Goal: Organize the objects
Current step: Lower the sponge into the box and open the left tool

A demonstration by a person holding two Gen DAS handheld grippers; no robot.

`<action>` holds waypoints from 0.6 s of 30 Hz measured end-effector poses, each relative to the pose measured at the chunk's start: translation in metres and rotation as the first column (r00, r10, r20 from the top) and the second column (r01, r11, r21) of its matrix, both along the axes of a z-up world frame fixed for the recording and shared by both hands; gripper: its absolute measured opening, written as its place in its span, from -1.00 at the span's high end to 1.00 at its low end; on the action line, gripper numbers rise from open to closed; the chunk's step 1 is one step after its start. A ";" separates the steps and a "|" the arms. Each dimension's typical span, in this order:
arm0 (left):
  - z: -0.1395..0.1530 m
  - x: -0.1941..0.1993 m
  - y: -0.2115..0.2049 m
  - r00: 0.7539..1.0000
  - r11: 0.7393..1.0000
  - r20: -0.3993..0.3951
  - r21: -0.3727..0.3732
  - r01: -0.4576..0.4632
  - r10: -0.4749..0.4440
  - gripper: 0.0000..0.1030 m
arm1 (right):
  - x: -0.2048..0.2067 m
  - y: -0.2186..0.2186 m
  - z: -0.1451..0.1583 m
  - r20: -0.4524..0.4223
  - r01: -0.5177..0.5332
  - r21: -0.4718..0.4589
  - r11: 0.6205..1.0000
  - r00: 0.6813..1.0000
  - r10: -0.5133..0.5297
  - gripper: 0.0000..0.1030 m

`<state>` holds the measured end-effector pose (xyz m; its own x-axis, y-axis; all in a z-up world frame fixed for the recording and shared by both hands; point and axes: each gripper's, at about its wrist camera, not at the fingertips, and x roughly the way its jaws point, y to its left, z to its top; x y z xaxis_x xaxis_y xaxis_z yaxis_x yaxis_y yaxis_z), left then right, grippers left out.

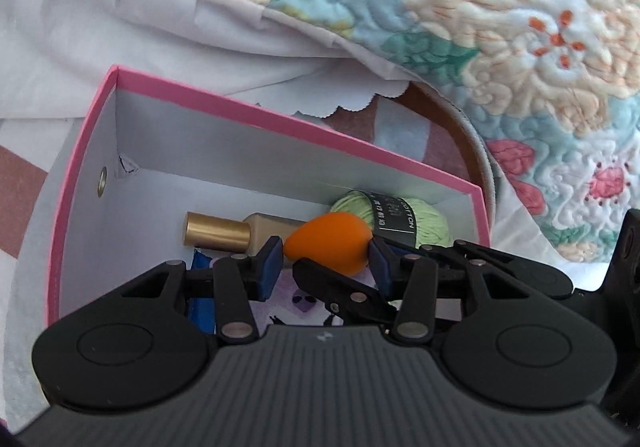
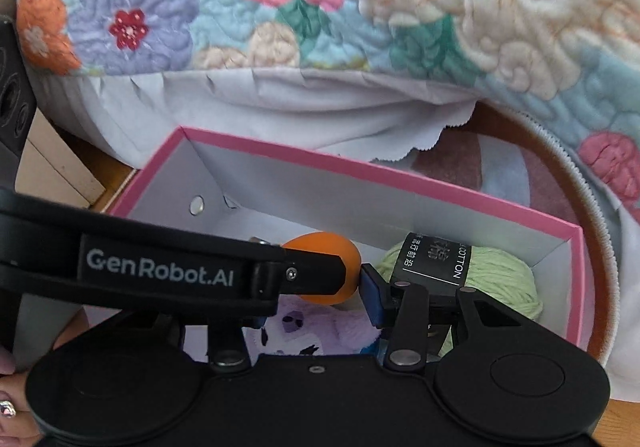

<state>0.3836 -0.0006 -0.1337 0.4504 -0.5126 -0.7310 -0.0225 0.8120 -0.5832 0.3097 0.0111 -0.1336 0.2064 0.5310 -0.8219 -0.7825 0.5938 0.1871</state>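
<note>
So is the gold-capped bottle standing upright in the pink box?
No, the gold-capped bottle lies on its side on the pink box floor, cap pointing left.

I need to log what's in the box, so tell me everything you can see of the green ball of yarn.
The green yarn ball is a small skein of pale green, soft-looking thread, wound lengthwise and wrapped by a black paper band printed COTTON in white, with other characters. It lies on its side inside the pink-rimmed box, in the corner near its white inner walls. The orange egg-shaped object sits close beside it; whether they touch is unclear. Its lower part is hidden behind gripper linkage.
</note>
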 end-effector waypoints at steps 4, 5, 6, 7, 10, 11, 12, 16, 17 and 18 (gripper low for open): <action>-0.010 0.000 0.009 0.998 0.996 -0.016 -0.069 -0.059 0.058 0.15 | -0.003 0.008 -0.005 0.062 -0.017 -0.059 0.998 0.998 0.021 0.03; -0.012 0.001 0.009 0.998 0.996 -0.021 -0.071 -0.058 0.056 0.18 | -0.004 0.009 -0.007 0.076 -0.027 -0.077 0.997 0.997 0.033 0.03; -0.015 0.003 0.008 0.998 0.996 -0.030 -0.068 -0.058 0.056 0.23 | -0.006 0.011 -0.008 0.089 -0.036 -0.085 0.996 0.995 0.043 0.03; -0.017 0.004 0.008 0.998 0.996 -0.037 -0.068 -0.061 0.059 0.34 | -0.008 0.012 -0.008 0.096 -0.042 -0.088 0.995 0.994 0.050 0.02; -0.021 0.005 0.007 0.997 0.994 -0.045 -0.081 -0.070 0.066 0.42 | -0.012 0.012 -0.006 0.119 -0.046 -0.100 0.994 0.991 0.058 -0.04; -0.020 0.005 0.007 0.997 0.994 -0.041 -0.078 -0.075 0.072 0.42 | -0.014 0.010 -0.005 0.132 -0.054 -0.098 0.994 0.989 0.067 -0.10; -0.020 0.005 0.006 0.996 0.994 -0.038 -0.074 -0.078 0.075 0.43 | -0.018 0.009 -0.003 0.152 -0.064 -0.101 0.993 0.985 0.079 -0.12; -0.016 0.002 0.000 0.998 0.997 -0.019 -0.038 -0.067 0.067 0.42 | -0.033 0.003 0.004 0.236 -0.064 -0.109 0.992 0.968 0.089 -0.17; -0.014 0.001 -0.002 0.998 0.998 -0.014 -0.026 -0.063 0.063 0.42 | -0.034 0.000 0.006 0.231 -0.063 -0.092 0.994 0.970 0.083 -0.17; -0.011 0.000 -0.003 0.998 0.998 -0.005 -0.009 -0.059 0.059 0.42 | -0.035 -0.004 0.008 0.220 -0.057 -0.073 0.996 0.973 0.072 -0.17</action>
<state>0.3833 -0.0039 -0.1447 0.4764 -0.4916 -0.7290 -0.0734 0.8040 -0.5901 0.2750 0.0074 -0.1253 0.3552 0.4955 -0.7927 -0.8370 0.5462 -0.0336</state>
